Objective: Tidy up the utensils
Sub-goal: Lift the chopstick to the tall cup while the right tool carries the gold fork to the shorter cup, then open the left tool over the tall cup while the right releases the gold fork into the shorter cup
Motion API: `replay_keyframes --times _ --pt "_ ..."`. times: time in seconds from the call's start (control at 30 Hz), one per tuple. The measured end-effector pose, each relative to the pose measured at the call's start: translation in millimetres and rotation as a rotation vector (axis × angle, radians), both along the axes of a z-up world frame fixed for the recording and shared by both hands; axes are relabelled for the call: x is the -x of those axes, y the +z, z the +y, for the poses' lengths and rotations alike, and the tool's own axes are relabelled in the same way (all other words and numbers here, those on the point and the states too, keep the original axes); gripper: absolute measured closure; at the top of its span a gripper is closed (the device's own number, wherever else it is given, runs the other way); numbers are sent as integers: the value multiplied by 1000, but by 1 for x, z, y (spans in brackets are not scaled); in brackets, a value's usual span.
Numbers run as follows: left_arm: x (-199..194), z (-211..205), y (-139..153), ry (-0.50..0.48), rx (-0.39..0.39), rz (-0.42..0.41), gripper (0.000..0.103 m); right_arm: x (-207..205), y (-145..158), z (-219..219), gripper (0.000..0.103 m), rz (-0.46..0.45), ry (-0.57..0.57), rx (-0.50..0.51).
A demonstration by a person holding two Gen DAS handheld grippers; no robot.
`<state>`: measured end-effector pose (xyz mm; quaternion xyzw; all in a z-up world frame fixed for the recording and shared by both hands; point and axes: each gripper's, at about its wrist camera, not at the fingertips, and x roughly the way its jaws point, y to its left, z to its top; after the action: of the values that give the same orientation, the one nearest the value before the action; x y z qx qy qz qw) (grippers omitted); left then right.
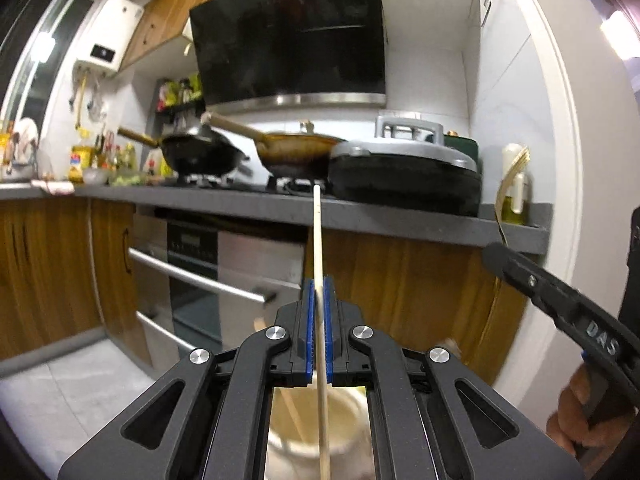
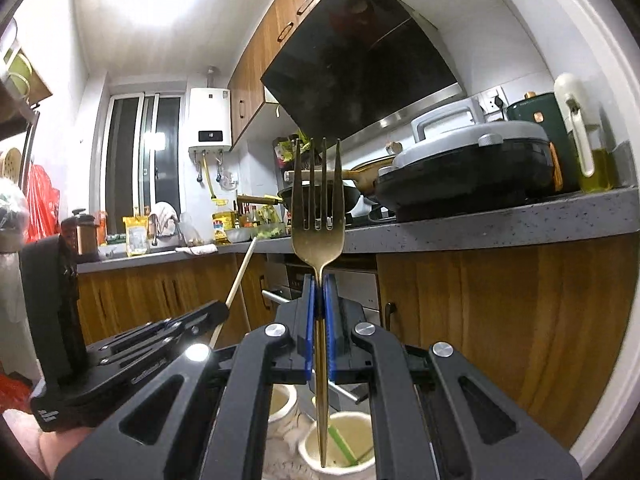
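My left gripper (image 1: 319, 284) is shut on a pale wooden chopstick (image 1: 317, 236) that stands upright, its lower end reaching into a cream cup (image 1: 316, 428) below. Another chopstick leans in that cup. My right gripper (image 2: 319, 282) is shut on a gold fork (image 2: 318, 204), tines up, its handle end inside a second cream cup (image 2: 340, 444) that holds a green straw-like stick. A third cup (image 2: 282, 404) stands beside it. The right gripper (image 1: 496, 256) shows in the left wrist view with the fork; the left gripper (image 2: 216, 312) shows in the right wrist view.
A grey countertop (image 1: 400, 220) runs across, carrying two woks (image 1: 200, 152), a lidded grey pan (image 1: 404, 172) and an oil bottle (image 1: 514, 196). Wooden cabinets and an oven (image 1: 192, 280) lie under it. A range hood (image 1: 288, 36) hangs above.
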<state>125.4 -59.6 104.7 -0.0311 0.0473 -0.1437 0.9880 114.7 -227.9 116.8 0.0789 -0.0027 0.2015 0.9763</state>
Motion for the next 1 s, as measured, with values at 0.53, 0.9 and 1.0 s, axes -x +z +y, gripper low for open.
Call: replay_keyframes --times 0.53,0.9,1.0 --pt "-32 -35 -22 75 -152 -72 98 -44 -32 -1 98 161 6 36" --pt "20 -16 -32 11 -157 -26 98 -37 -48 0 98 217 41 50" --pt "24 -6 -33 1 -126 45 98 -34 -53 3 98 224 40 66"
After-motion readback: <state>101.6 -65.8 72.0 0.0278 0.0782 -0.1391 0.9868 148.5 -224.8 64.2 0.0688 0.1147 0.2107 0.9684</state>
